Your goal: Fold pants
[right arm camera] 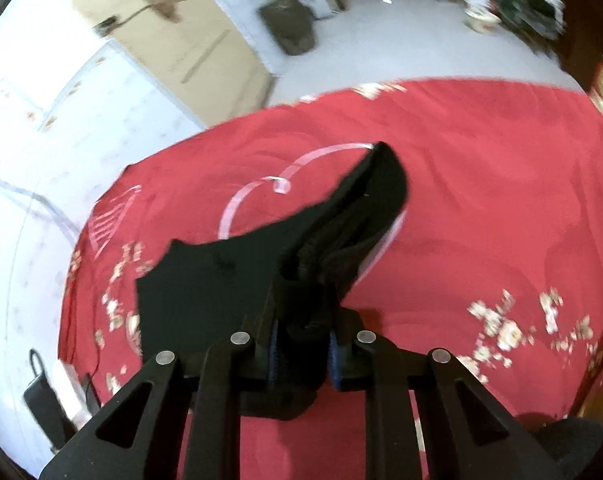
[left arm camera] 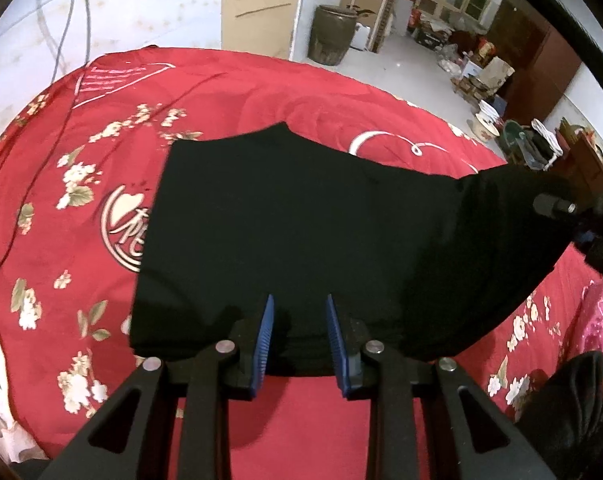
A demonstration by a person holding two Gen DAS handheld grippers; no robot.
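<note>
On the bed, pants lie mid-frame, long axis left-right. Our right claw grips the lifted right end; left claw hangs wide above the near edge.

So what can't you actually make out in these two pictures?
- Left wrist view: the right gripper is cut off by the frame edge, its fingers behind the lifted black pants.
- Right wrist view: the right gripper's pads are buried in bunched cloth; motion blur smears the room.
- Both views: the pants' waistband and leg ends can't be told apart.
</note>
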